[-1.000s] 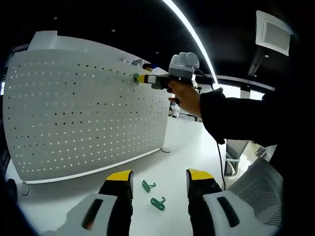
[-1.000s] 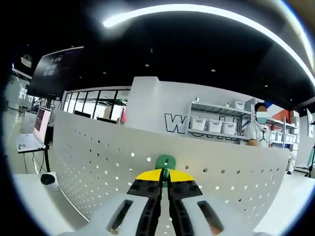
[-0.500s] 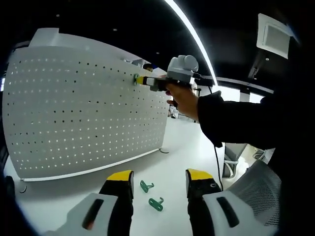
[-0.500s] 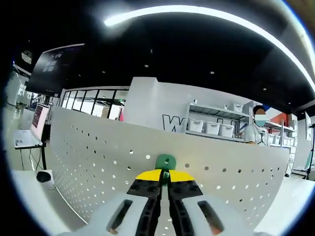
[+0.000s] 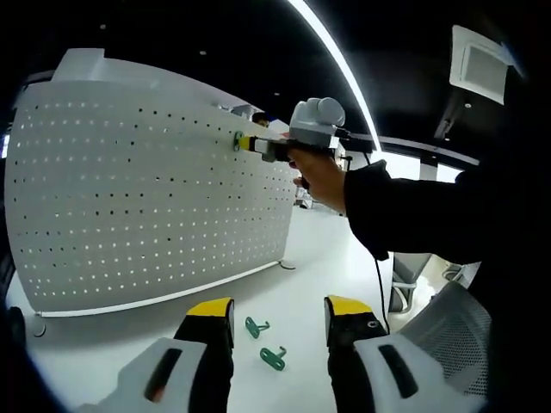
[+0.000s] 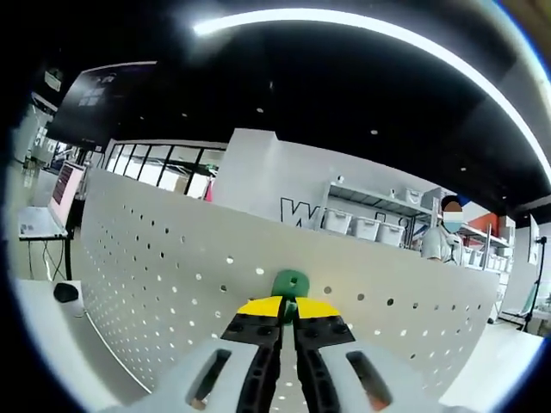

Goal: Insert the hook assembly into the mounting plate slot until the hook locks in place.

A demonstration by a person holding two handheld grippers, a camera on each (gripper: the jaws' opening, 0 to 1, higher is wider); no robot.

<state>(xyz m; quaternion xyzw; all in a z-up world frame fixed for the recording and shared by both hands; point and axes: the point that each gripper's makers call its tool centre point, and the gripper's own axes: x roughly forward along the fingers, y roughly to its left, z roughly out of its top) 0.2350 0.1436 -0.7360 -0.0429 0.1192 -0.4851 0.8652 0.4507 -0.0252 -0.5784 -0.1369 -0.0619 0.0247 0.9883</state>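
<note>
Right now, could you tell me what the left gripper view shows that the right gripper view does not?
Left gripper view: two spare green hooks lying on the white table between the open left gripper, plus the person's hand.

Right gripper view: shelving with white bins, and a laptop at the left.

Both: the white pegboard and the right gripper, shut on a green hook at the board.

Setting: open-plan lab or workshop-style office. We note a black ceiling with a long curved light strip [image 6: 413,34], a glass-walled room [image 6: 159,168], shelving [image 6: 379,228] stocked with white bins, large lettering on a white wall [image 6: 258,181], a laptop [image 6: 62,194] on a side desk, a mesh office chair [image 5: 456,323], and a white table [image 5: 301,284] carrying a standing pegboard [image 5: 146,198].
</note>
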